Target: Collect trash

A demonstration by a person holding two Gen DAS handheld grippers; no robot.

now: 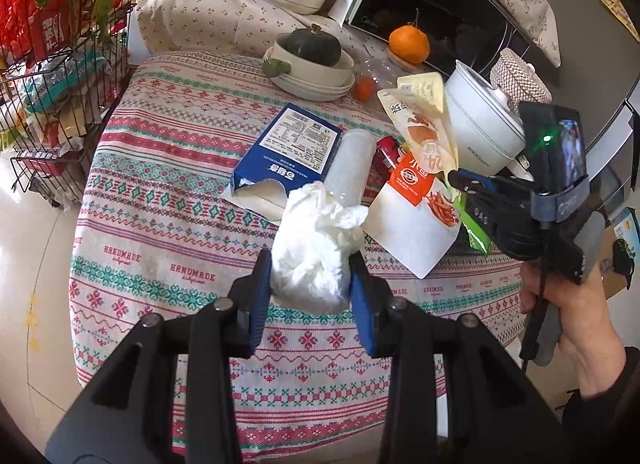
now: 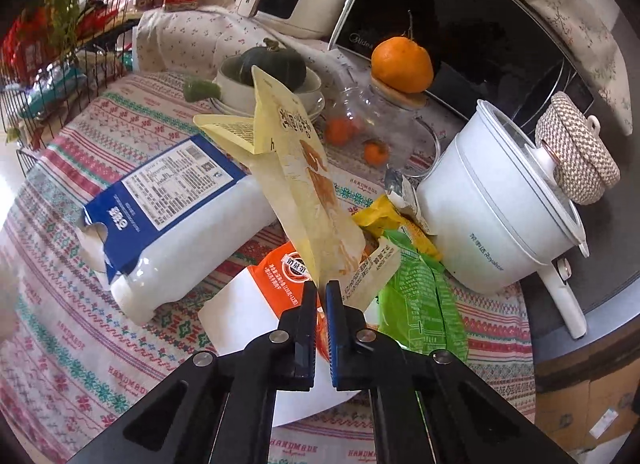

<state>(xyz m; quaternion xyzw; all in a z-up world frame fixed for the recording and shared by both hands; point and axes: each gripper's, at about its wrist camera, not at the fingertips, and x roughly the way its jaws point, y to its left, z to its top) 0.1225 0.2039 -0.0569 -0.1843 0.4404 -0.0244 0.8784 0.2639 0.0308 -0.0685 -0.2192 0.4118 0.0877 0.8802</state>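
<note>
My left gripper [image 1: 310, 264] is shut on a crumpled white tissue wad [image 1: 316, 244] and holds it above the patterned tablecloth [image 1: 168, 232]. My right gripper [image 2: 321, 289] is shut on a yellow snack wrapper [image 2: 308, 184] that stands upright from its fingertips; the same gripper [image 1: 454, 176] and wrapper [image 1: 424, 120] show at the right of the left wrist view. On the table lie a torn blue carton [image 1: 288, 148], a white plastic bottle [image 1: 350, 164], an orange-and-white bag [image 1: 412, 204], a green wrapper [image 2: 420, 296] and a yellow wrapper [image 2: 384, 216].
A white electric pot [image 2: 492, 216] with a woven lid stands at the right. Behind are a bowl with a green squash [image 1: 312, 48], a glass jar [image 2: 372, 124] with small oranges, an orange [image 1: 408, 44], a microwave [image 2: 460, 24] and a wire rack [image 1: 52, 84] at the left.
</note>
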